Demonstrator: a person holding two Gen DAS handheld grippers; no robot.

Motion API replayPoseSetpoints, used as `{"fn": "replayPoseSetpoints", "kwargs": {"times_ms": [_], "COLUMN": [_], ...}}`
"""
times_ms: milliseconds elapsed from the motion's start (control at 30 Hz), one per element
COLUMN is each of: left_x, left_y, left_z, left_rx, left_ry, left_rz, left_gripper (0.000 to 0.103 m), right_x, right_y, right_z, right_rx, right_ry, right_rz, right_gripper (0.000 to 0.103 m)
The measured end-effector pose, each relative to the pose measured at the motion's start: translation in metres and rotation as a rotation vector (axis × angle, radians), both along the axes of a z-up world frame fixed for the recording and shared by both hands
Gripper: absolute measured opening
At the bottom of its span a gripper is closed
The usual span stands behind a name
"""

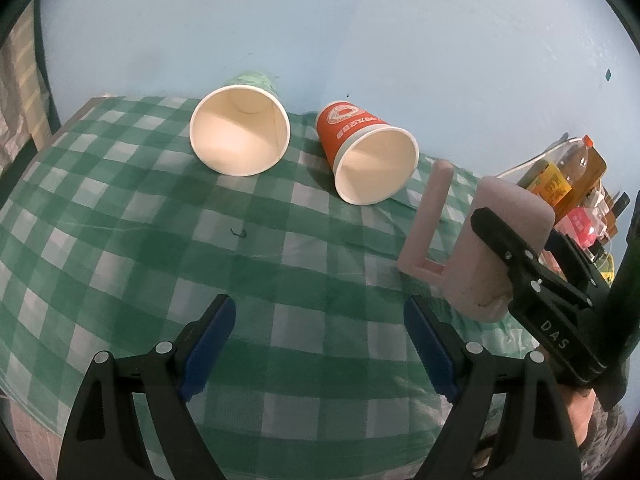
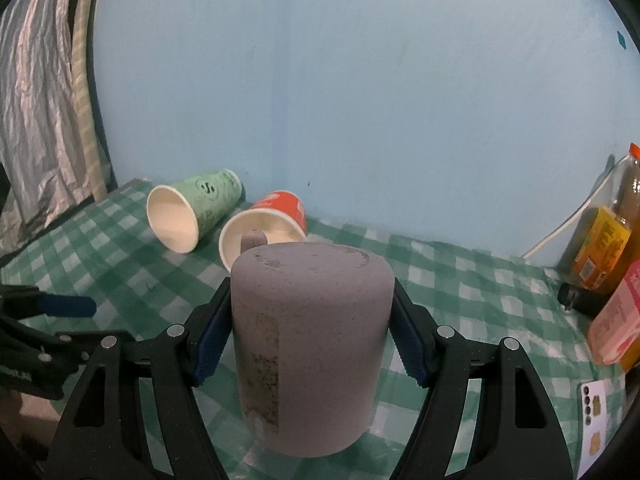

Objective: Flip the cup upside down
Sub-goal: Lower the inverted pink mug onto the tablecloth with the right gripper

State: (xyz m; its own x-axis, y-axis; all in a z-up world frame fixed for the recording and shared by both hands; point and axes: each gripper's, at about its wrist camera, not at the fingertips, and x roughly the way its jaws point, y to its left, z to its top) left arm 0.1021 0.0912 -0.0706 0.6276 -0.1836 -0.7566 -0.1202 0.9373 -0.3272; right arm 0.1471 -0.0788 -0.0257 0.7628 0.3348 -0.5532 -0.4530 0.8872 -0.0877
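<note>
Mug (image 2: 310, 344), pink and base-up, sits clamped between the blue pads of the right claw (image 2: 310, 346), nearest in the right wrist view. Beside it to the left, the left claw (image 1: 320, 350) gapes with nothing held, over open checked tabletop (image 1: 120, 208). Beyond the mug lie an orange paper cup (image 1: 370, 152) and a green one (image 2: 192, 208) on their sides, near the wall. Only the left view shows the mug's handle (image 1: 426, 220) fully; only the right shows a phone (image 2: 598, 420) at the tabletop's edge.

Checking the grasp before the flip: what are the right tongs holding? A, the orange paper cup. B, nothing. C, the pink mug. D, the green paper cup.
C: the right tongs are clamped on the pink mug, its closed base up; both paper cups lie on the cloth.
</note>
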Motion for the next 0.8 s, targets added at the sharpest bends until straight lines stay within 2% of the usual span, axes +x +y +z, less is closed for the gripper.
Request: {"fn": "replayPoseSetpoints", "kwargs": {"times_ms": [333,567,800], "left_x": [-0.003,-0.004,-0.012], "left_y": [-0.005,-0.011,-0.019], "left_z": [0.001,0.002,0.011], "left_rx": [0.016,0.023,0.039], "left_ry": [-0.008,-0.008,-0.049], "left_rz": [-0.003,-0.009,0.001], "left_gripper": [0.087,0.087,0.088], "right_x": [-0.017,-0.023,-0.03], "right_y": [-0.008,-0.018,-0.027], "right_z": [-0.01,-0.024,-0.016], "right_rx": [-0.009,0.023,0.083], "right_ry": [-0.001,0.053,0.031], "right_rz": [0.005,-0.004,-0.011], "right_gripper": [0.073,0.073,0.075]}}
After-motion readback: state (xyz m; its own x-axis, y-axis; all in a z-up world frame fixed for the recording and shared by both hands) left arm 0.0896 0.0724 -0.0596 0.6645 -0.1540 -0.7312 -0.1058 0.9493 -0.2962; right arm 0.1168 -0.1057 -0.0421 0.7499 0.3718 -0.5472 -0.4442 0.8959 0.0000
